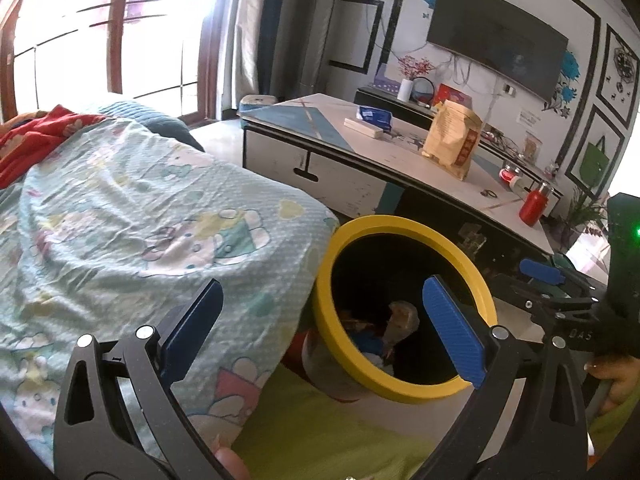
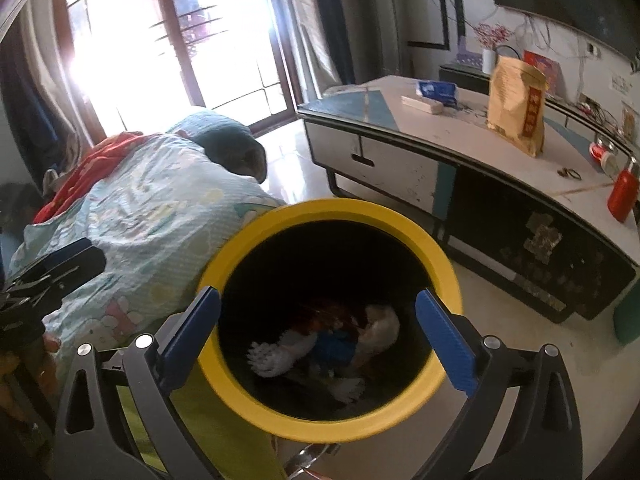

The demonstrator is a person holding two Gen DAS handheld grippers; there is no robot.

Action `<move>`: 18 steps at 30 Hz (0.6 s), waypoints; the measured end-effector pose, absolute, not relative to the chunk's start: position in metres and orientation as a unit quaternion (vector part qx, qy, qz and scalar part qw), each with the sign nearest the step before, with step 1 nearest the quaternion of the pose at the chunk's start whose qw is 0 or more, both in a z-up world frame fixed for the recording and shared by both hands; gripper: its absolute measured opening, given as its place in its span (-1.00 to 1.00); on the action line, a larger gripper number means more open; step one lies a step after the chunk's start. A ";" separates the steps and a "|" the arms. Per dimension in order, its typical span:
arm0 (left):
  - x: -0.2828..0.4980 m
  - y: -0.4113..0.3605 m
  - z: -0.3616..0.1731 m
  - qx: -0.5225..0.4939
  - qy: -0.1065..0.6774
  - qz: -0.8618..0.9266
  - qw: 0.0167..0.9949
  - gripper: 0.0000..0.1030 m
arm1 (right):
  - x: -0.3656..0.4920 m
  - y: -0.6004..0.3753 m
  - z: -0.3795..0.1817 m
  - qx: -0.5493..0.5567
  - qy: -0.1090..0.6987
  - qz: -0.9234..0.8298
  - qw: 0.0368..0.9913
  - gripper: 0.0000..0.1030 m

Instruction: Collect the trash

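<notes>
Several crumpled wrappers [image 2: 344, 340] lie at the bottom of the yellow-rimmed bin [image 2: 248, 384], which stands on the floor between the quilt-covered sofa [image 2: 152, 216] and the coffee table [image 2: 460, 148]. Right gripper [image 2: 318, 334] hangs over the bin mouth, released and empty; left gripper [image 1: 320, 330] is likewise spread, holding nothing. Judged best practice: keep jaws wide above the rim and approach the next item squarely

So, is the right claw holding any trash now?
No, the right claw is open and empty above the bin, where trash already lies.
</notes>
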State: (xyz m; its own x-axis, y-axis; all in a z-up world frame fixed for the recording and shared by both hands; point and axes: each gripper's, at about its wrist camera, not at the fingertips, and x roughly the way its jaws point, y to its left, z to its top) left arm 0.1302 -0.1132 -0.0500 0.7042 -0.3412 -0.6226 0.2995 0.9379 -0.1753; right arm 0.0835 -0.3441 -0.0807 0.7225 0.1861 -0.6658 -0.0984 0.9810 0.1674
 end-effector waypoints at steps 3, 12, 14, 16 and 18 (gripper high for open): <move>0.129 -0.105 -0.048 -0.035 0.342 -0.164 0.925 0.79 | 0.082 -0.333 -0.074 0.052 0.351 0.085 0.931 0.87; 0.118 -0.075 -0.042 -0.044 0.337 -0.133 0.931 0.79 | 0.079 -0.295 -0.066 0.031 0.341 0.116 0.932 0.87; 0.115 -0.069 -0.041 -0.046 0.336 -0.126 0.932 0.79 | 0.079 -0.286 -0.065 0.023 0.340 0.121 0.932 0.87; 0.112 -0.061 -0.039 -0.047 0.333 -0.117 0.934 0.79 | 0.079 -0.277 -0.064 0.016 0.336 0.127 0.933 0.87; 0.110 -0.056 -0.037 -0.047 0.329 -0.109 0.937 0.79 | 0.078 -0.266 -0.063 0.007 0.330 0.131 0.935 0.87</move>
